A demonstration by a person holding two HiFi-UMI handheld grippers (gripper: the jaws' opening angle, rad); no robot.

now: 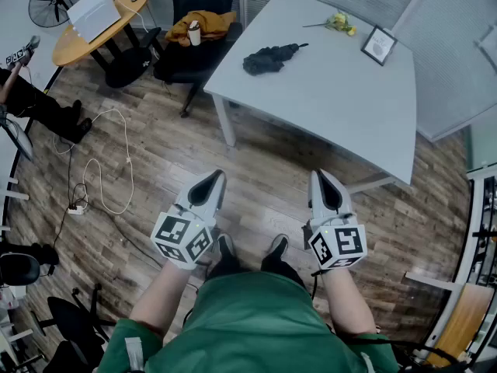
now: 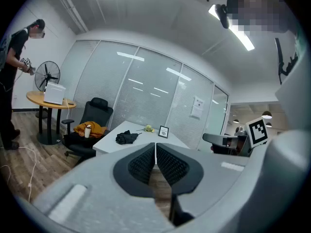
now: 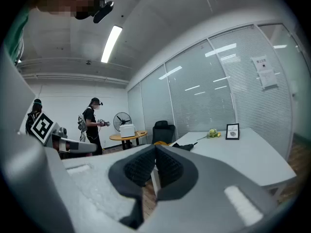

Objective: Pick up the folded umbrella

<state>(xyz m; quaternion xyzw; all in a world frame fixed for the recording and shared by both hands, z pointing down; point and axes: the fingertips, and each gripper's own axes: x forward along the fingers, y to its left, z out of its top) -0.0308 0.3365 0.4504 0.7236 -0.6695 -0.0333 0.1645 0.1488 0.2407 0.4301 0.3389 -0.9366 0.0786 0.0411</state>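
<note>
Left claw (image 1: 217, 176) far from umbrella (image 1: 268, 58)

Bright, even office light here. Ceiling strip lights (image 2: 238, 30) glare overhead and streak across the glass partition (image 2: 146, 96). The head view is crisp, with only soft shadows on the wooden floor (image 1: 256, 169). Both gripper views bend hard towards dark, vignetted corners. The left gripper (image 2: 155, 145) and right gripper (image 3: 155, 148) loom slightly blurred up close.

the folded umbrella (image 1: 269, 57) is black and loosely bunched — lying flat on the grey table (image 1: 334, 92), near its far-left edge, thin handle end pointing towards the yellow flowers (image 1: 340, 23), well apart from them.
</note>
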